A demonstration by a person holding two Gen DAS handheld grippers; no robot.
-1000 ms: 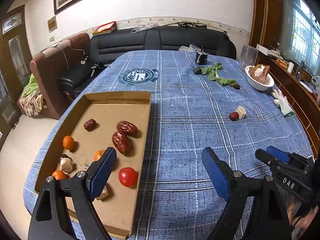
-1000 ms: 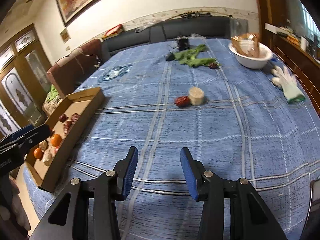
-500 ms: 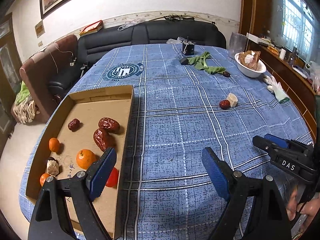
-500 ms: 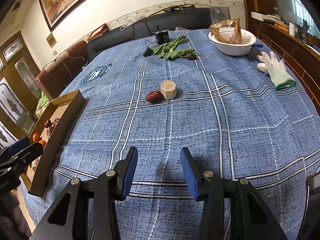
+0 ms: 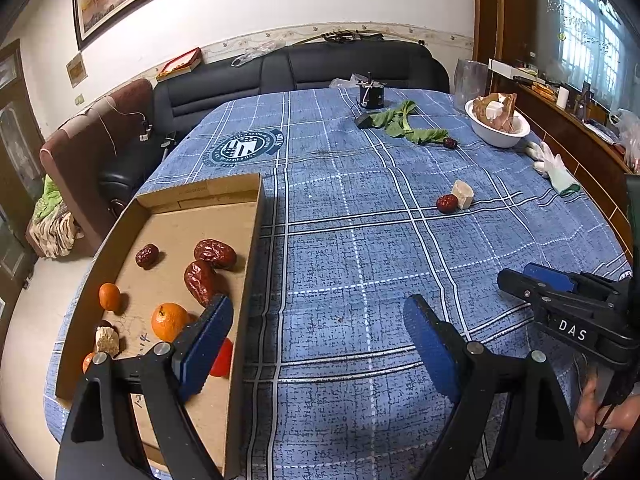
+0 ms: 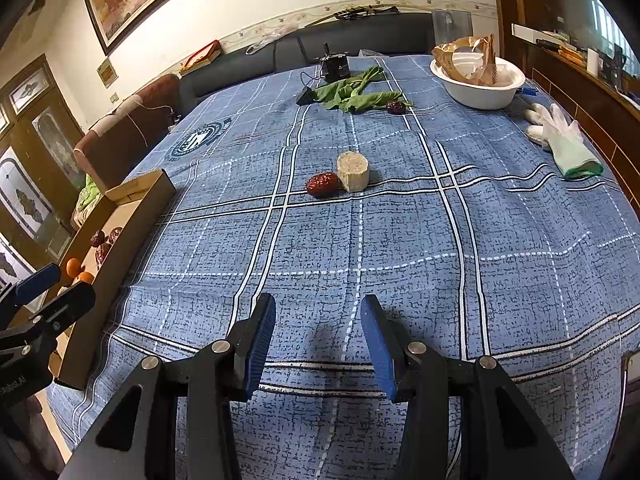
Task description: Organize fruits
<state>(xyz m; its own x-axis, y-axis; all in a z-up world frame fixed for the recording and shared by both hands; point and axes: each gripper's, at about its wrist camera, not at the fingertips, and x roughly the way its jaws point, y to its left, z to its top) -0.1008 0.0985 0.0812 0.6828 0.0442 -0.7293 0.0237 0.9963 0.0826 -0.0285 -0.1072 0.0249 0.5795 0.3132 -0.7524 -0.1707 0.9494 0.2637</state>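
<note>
Left wrist view: left gripper (image 5: 318, 344) spread wide, empty, straddling the cardboard tray (image 5: 252, 248) wall. Tray holds dates, oranges, a tomato at 9 o'clock.

Right wrist view: right gripper (image 6: 318, 344) partly open, nothing between pads. Red date (image 6: 322, 184) at 12 o'clock, touching the pale block (image 6: 352, 171). Probably light, slightly soft; pinch it across its short axis.

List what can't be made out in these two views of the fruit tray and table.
- Red fruit in the cardboard tray, left wrist view: half covered by the left gripper finger, so its kind is unclear.
- Tray contents, right wrist view: mostly hidden behind the tray's near wall.
- White bowl contents: brown packaging covers whatever lies under it.
- Dark fruit by the green leaves: too small to identify.
</note>
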